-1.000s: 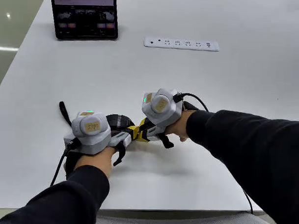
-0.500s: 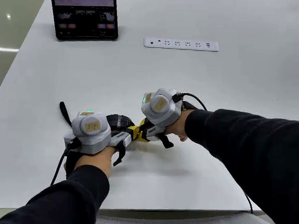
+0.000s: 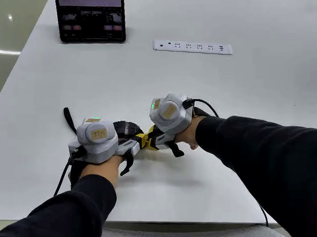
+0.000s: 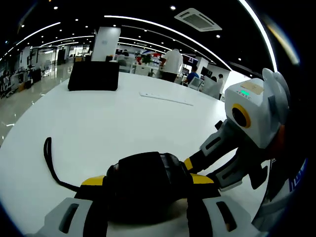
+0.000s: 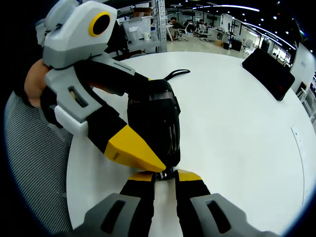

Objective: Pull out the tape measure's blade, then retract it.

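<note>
We record a white workbench (image 3: 243, 80), office (image 4: 148, 54) at top; left gripper (image 4: 146, 180) clamps the black round tape measure (image 4: 148, 165), right gripper (image 5: 166, 176) pinches its blade end (image 5: 168, 172).

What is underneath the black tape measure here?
The round black tape measure, clamped by the fingers of the left gripper, appears to sit directly on the white table. Its underside is hidden by the case itself and by the fingers of the right gripper.

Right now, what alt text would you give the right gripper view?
The right tongs pinch the blade tip of a black tape measure on a white table. The left tongs, reaching in from the left, clamp its case; a dark tablet stands farther back.
</note>
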